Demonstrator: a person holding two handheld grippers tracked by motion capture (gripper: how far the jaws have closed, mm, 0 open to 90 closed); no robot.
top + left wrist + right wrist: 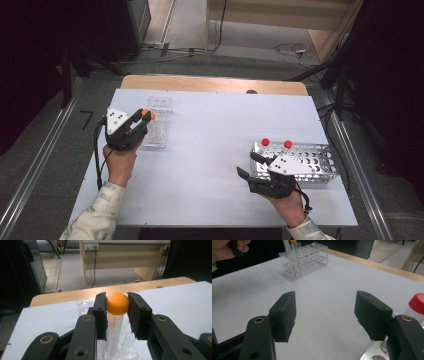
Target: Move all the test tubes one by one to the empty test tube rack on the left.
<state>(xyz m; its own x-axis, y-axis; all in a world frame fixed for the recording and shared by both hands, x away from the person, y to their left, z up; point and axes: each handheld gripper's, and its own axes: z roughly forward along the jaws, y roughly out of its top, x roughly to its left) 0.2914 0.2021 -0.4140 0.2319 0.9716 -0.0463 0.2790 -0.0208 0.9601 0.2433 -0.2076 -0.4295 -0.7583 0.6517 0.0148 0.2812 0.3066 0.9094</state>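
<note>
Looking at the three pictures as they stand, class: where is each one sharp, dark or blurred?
High view: white table evenly lit, dark at both side edges. Left gripper view: orange-capped graduated plastic tube sharp, the near black arms soft. Right gripper view: clear plastic rack slightly soft, red-capped tube blurred at the edge.

- White tabletop, wooden strip along the far edge.
- Metal rack with round holes, at the right side of the tabletop.
- Two red-capped tubes upright in the rack's left end; one red cap at the right edge of the right gripper view.
- Grey floor beyond the tabletop, cables trailing across it.
- Wooden desk further back, a socket strip and hanging cables under its top.
- Dark cabinet at the far left.
</note>
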